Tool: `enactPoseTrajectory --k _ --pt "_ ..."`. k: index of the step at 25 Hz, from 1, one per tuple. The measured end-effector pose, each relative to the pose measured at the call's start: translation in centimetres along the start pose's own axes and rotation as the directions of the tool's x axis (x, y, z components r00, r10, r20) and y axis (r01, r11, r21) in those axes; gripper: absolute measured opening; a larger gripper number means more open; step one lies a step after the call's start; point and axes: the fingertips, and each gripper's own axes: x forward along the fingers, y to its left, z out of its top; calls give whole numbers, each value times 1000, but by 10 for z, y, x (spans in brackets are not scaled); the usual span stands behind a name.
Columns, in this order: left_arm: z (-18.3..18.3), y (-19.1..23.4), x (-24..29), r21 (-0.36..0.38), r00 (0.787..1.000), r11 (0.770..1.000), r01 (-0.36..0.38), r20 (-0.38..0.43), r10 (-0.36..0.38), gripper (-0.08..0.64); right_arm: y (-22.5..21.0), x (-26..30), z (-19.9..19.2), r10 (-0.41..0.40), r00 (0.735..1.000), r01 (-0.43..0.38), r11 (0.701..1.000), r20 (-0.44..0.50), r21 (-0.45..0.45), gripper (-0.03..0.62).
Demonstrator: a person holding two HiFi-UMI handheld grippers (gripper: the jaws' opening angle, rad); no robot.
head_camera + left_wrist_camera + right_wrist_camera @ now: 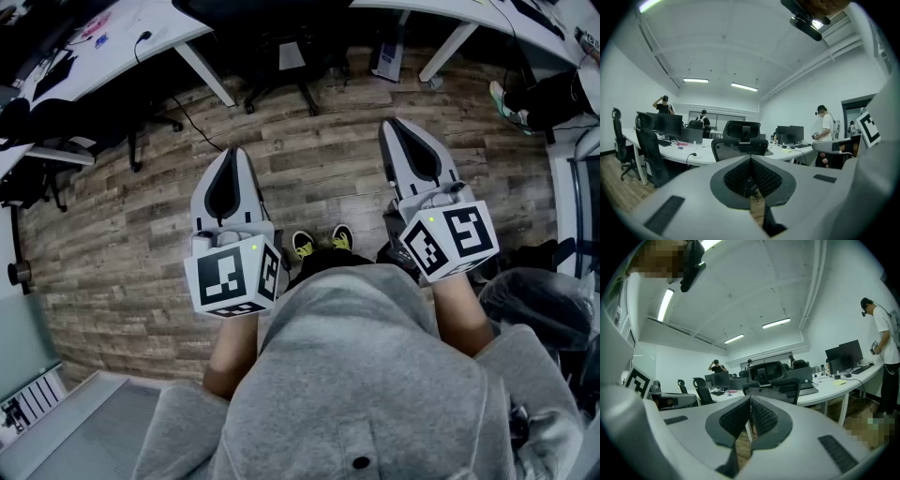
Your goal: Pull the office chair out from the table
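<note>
the left tool is held out over the wood floor, to the left of the office chair and well short of it. its two jaws are pressed tight together and nothing is in them. in the left gripper view the left tool points almost level at the office chair, which shows just above the jaw tips.

the office chair is black, with a net back and a head rest. it is pushed in at the white table, with its back to the person. its wheeled legs stand on the floor under the table edge.

two shoes with yellow on them stand on the floor, well back from the office chair, between the two tools.

the right tool is held out to the right of the office chair, also well apart from it. its jaws are closed on nothing. in the right gripper view the right tool points at the office chair too. far to the right of the chair, a person in a white shirt stands by the table.
</note>
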Motion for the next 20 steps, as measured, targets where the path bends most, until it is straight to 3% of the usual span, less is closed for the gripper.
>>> enactPoseTrajectory --k 4,11,20 --pt "1 8 -3 9 1000 1000 4 3 -4 11 8 2 -1 -10 1000 10 1000 -3 2 28" --pt "4 24 -11 89 1000 996 1 21 -3 11 26 10 -5 -30 1000 30 999 3 14 29" --pt "3 56 -20 105 999 994 -23 36 19 11 55 24 -8 -16 1000 16 1000 2 15 29"
